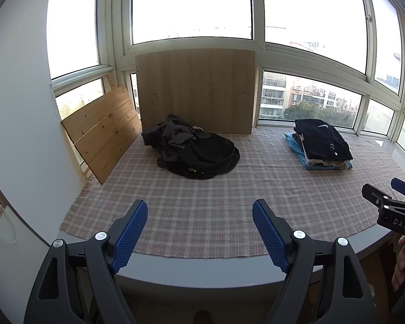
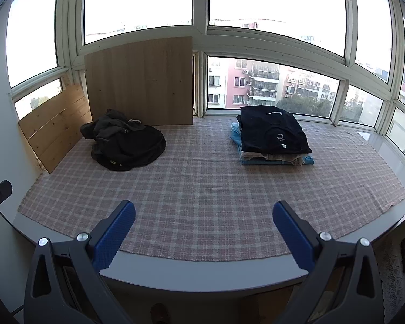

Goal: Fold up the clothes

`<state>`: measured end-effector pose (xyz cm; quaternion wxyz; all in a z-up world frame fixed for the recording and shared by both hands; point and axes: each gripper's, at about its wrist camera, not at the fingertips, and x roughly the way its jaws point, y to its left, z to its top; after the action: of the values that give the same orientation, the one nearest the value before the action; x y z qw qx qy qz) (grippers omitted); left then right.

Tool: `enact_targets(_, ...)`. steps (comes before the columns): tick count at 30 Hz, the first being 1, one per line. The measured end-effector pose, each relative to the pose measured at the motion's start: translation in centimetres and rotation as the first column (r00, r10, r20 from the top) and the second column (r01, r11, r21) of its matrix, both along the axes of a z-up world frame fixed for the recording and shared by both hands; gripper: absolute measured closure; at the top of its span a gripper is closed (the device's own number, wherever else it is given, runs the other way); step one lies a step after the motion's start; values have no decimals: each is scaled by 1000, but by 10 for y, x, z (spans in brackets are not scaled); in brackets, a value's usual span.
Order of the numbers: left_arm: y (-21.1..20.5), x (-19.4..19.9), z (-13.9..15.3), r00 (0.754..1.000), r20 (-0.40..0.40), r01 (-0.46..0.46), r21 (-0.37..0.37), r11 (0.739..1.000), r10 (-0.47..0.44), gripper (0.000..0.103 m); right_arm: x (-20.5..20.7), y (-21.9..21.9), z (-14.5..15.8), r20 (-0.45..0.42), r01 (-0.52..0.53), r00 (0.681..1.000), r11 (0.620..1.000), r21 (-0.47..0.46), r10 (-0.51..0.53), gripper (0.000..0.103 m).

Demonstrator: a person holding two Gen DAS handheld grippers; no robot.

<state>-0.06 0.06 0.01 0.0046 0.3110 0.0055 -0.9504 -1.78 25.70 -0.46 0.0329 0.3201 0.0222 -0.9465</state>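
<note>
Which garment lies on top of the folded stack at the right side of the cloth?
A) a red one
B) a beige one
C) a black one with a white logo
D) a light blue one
C: the top of the folded stack is a black garment with a white logo; beige and light blue layers show only beneath it.

A crumpled heap of dark clothes (image 2: 124, 141) lies left on the pink checked woven cloth (image 2: 202, 189) covering the desk. A folded stack of garments (image 2: 272, 137) sits well apart at right. Two bare wooden boards (image 2: 139, 81) lean behind the heap against the window.
</note>
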Motion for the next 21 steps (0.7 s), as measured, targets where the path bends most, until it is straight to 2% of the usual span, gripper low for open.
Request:
enact_targets(4, 3, -3, 0, 1000, 4, 2, -2, 1000, -2, 24, 3, -6, 1, -2, -8, 1000, 1000, 21, 8, 0)
enact_targets(9, 7, -4, 0, 1000, -5, 5, -15, 1000, -5, 24, -4, 6, -4, 4, -19, 1000, 1000, -21, 19, 0)
enact_targets(21, 5, -1, -1, 1000, -4, 14, -22, 1000, -14, 24, -1, 0, -3, 4, -25, 1000, 1000, -6, 25, 0)
